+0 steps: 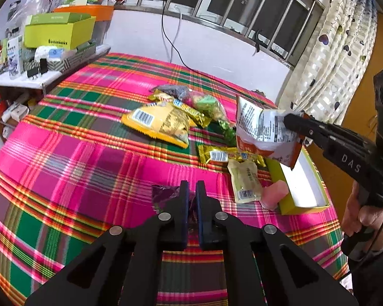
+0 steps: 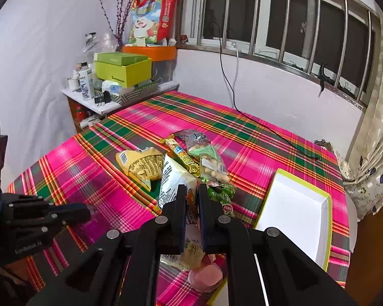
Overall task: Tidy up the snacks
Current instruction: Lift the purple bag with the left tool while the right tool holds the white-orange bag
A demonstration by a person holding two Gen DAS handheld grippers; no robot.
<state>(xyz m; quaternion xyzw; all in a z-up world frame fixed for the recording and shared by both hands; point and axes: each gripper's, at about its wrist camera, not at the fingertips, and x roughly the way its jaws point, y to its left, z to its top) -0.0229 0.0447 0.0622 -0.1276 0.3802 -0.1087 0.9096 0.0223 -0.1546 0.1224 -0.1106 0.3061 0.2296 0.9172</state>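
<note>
Right gripper (image 1: 289, 122) pinches the white-and-orange snack bag (image 1: 263, 132) by its upper edge, bag lifted off the bed, long axis roughly upright, orange end hanging down over the near end of the open yellow-green box (image 1: 303, 204) at the bed's right edge. Left gripper (image 1: 190, 191) pressed together on a small purple wrapper (image 1: 163, 193) near the front edge of the plaid cover (image 1: 76, 153). Yellow chip bag (image 1: 158, 122) and other snacks lie mid-bed.
</note>
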